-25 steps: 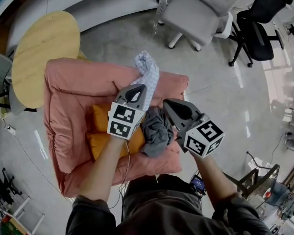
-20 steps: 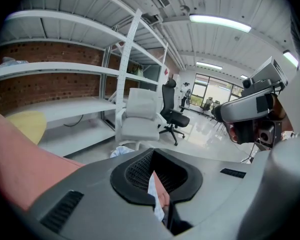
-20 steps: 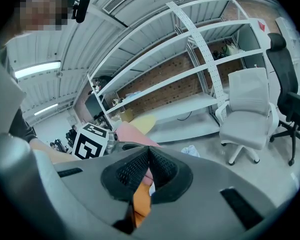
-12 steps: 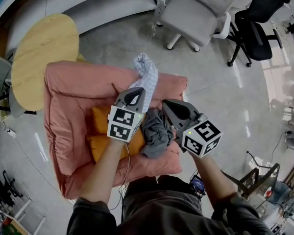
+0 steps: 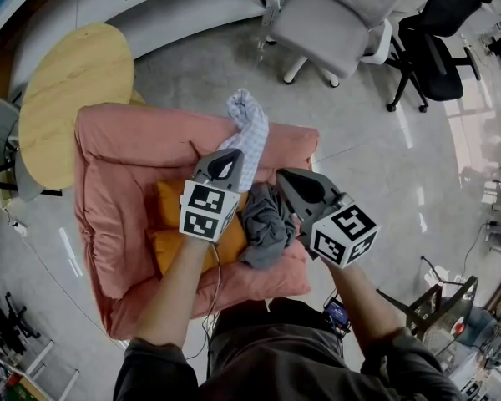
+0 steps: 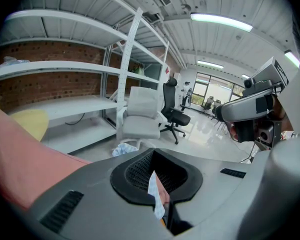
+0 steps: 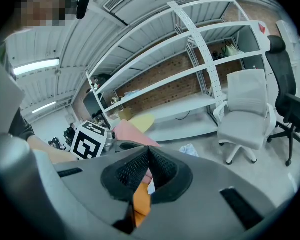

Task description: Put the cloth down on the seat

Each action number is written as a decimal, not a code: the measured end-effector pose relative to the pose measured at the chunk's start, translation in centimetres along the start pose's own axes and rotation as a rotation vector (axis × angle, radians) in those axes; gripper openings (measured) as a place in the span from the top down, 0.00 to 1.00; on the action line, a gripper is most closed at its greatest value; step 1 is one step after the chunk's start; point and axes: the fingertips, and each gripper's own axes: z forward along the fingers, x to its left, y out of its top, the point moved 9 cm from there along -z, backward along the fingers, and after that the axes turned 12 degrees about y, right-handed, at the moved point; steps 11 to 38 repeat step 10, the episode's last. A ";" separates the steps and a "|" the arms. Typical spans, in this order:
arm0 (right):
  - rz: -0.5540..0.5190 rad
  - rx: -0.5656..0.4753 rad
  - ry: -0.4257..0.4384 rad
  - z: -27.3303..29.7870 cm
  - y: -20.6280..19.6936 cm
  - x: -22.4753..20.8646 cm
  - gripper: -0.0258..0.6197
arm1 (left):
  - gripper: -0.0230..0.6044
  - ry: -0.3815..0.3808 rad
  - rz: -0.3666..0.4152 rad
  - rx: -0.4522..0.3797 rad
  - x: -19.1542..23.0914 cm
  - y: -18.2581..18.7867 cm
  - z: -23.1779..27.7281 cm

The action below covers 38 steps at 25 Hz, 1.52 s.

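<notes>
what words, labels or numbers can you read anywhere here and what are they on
No readable text anywhere.
left hand-held gripper, its marker cube: black-and-white square patterns, no letters.
right hand-held gripper, its marker cube: the same.
small red sign, upper right of the right gripper view: too small to read.

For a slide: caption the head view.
Left gripper, jaws shut on a checked cloth, over a pink armchair; grey cloth on its orange cushion beside right gripper.

Pale cloth (image 5: 249, 128) — over pink seat (image 5: 125, 165)
</notes>
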 end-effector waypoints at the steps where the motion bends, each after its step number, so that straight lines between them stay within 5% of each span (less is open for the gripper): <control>1: 0.002 0.000 -0.001 0.0 -0.1 0.0 0.94 | 0.95 -0.001 0.001 0.000 0.0 0.0 0.0; 38: -0.006 0.007 -0.003 -0.5 -0.1 0.0 0.94 | 0.95 0.006 0.005 0.011 0.1 -0.1 0.2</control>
